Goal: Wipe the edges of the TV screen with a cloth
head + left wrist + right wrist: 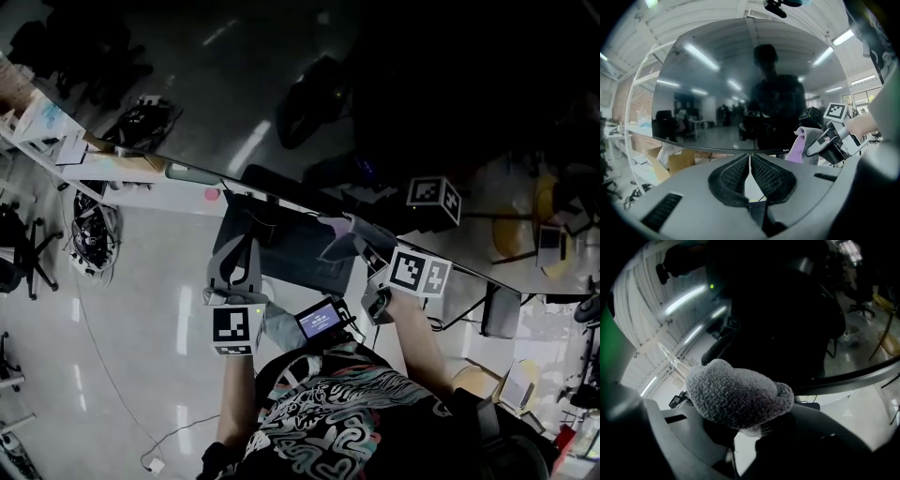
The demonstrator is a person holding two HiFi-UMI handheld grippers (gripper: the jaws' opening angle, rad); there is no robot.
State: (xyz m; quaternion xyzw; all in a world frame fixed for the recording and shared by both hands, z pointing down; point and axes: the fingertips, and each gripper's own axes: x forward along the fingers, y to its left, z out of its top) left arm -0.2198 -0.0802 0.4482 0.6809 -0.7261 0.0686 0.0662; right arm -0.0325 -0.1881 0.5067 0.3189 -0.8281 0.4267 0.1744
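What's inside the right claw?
A fluffy cloth, bunched up and pinched in the right claw. It covers the claw's tips, so those can't be seen.

My left gripper (240, 255) reaches forward on a bare forearm (239, 394), its fingers (732, 174) pressed together with nothing between them. My right gripper (354, 246) is held near it, a little further forward, on the other forearm (422, 342), which angles in from the right. It is clamped on a bunched grey cloth (738, 394).
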